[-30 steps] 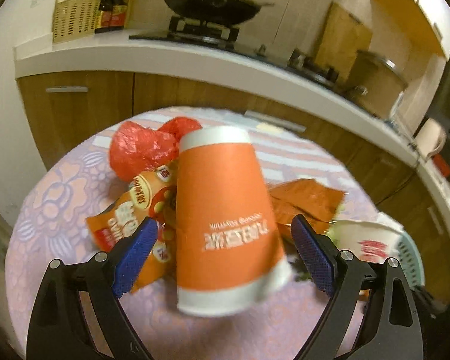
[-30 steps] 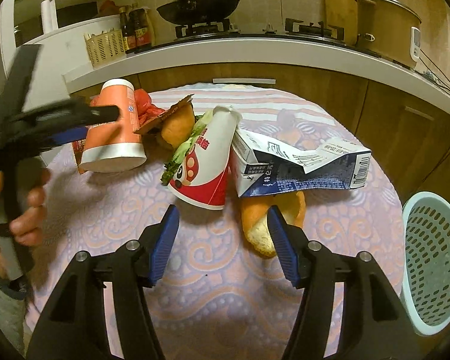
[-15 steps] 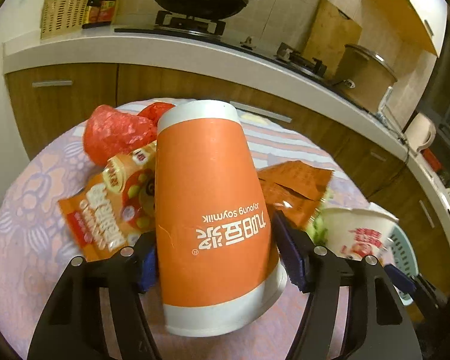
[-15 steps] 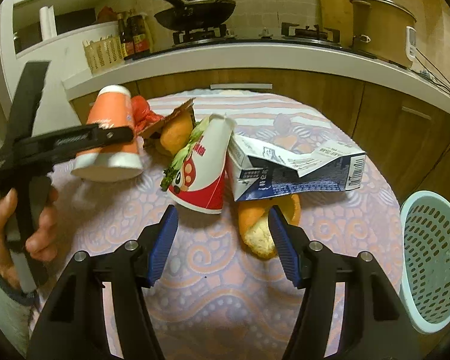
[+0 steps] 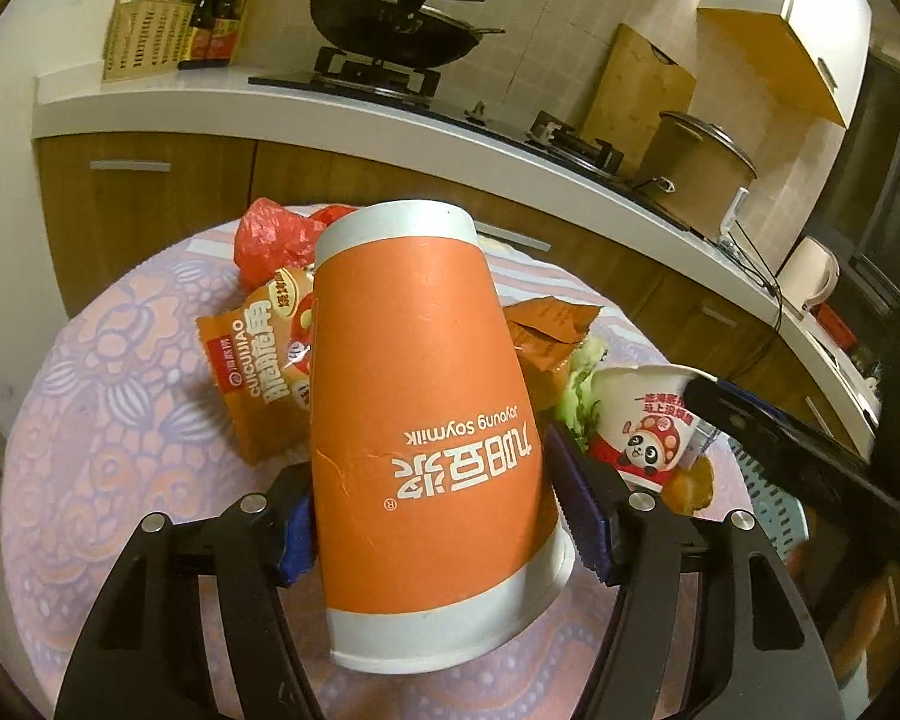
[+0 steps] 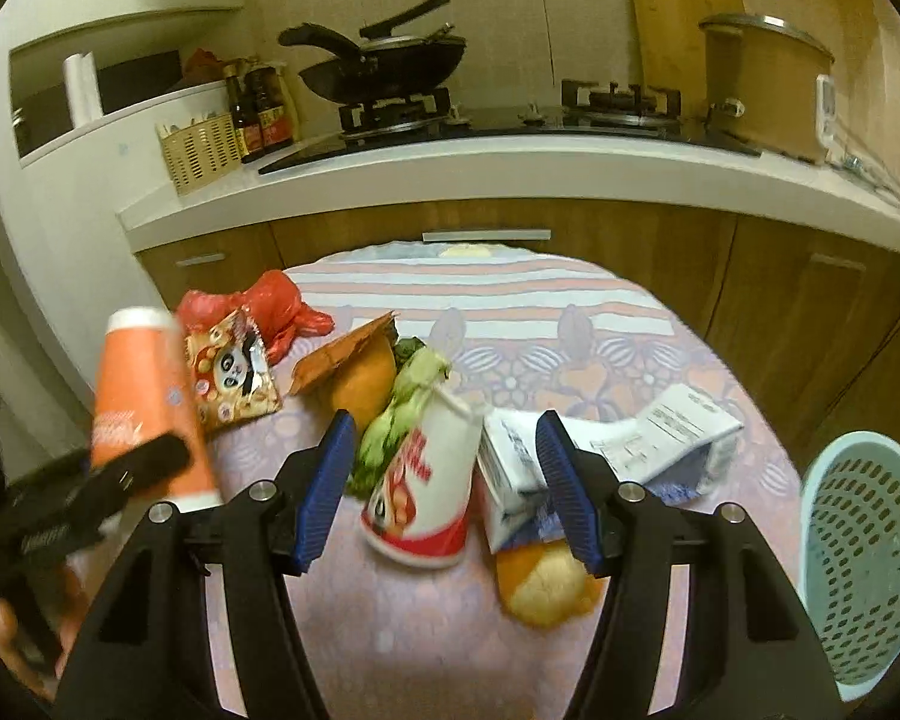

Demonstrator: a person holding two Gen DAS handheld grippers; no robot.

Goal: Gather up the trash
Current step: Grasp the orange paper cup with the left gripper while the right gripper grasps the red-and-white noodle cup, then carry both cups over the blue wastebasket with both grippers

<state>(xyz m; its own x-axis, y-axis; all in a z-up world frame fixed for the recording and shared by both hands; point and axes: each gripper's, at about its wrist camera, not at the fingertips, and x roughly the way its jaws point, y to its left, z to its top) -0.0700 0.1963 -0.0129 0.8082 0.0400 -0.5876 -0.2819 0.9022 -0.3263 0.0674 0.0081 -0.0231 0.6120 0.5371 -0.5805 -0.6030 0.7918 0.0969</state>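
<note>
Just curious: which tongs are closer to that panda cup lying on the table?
Right. The right tongs straddle the panda cup, open. The left tongs sit off to its side, gripping the orange cup.

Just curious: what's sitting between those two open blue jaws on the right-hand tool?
In the right wrist view, a tipped red-and-white paper cup with green leaves beside it.

We get two fisheye views, each looking forward along its gripper toward the kitchen counter (image 5: 390,114) at 12 o'clock. Our left wrist view sits very close behind the orange cup (image 5: 420,438); our right wrist view stands farther back. Both share the table (image 6: 510,300) and the red-and-white cup (image 6: 432,480).
</note>
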